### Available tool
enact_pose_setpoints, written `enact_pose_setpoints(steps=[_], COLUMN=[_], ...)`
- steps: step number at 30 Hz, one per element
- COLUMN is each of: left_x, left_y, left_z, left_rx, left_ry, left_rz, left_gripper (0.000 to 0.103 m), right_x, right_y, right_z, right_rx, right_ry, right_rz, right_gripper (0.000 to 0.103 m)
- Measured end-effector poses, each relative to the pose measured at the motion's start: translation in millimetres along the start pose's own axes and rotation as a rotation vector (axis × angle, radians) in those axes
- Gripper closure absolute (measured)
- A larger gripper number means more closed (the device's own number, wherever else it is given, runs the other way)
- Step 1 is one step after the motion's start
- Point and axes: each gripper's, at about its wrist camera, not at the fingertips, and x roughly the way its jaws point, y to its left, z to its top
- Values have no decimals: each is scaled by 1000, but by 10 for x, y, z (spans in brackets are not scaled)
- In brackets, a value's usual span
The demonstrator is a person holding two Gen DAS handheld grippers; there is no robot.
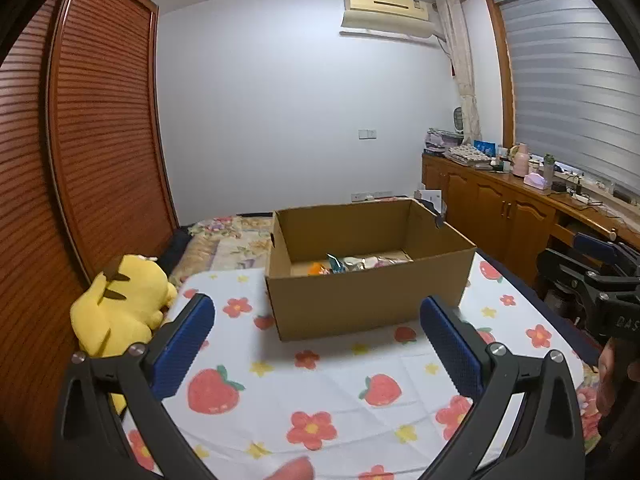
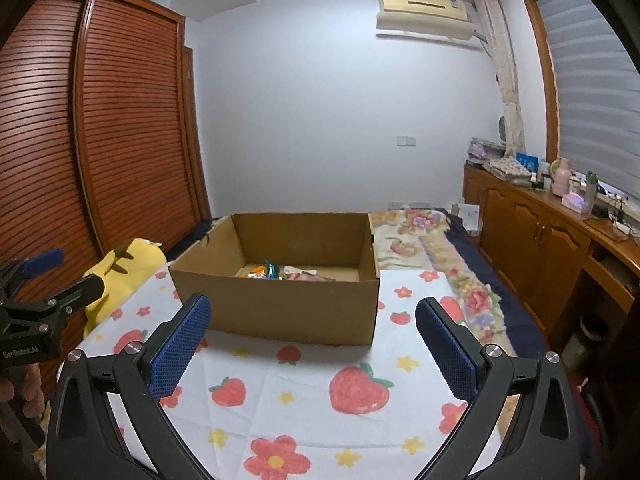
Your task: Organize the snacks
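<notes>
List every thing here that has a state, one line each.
cardboard box: open on top, upright, snacks in it
snacks: lying on the box floor
left gripper: open, empty
right gripper: open, empty
wardrobe doors: shut
window blind: lowered

A pale wall point(image 2: 320, 112) is flanked by a slatted wooden wardrobe point(image 2: 120, 128). A blind-covered window point(image 2: 592, 100) is seen above wooden cabinets point(image 2: 532, 232).

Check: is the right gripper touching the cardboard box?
Apart. The right wrist view shows the right gripper open, patterned cloth visible between its fingertips and the cardboard box.
</notes>
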Motion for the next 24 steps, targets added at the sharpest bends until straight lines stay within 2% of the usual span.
enact_pose_setpoints(steps=[24], left_x=[46], left_y=[48], left_z=[-287], left_rx=[-10], left_ry=[14], left_rz=[26], left_gripper=[0], right_x=[-15], right_y=[19], right_z=[-326], right_rx=[-2], right_ry=[-5], right_rz=[-48], right_gripper=[0])
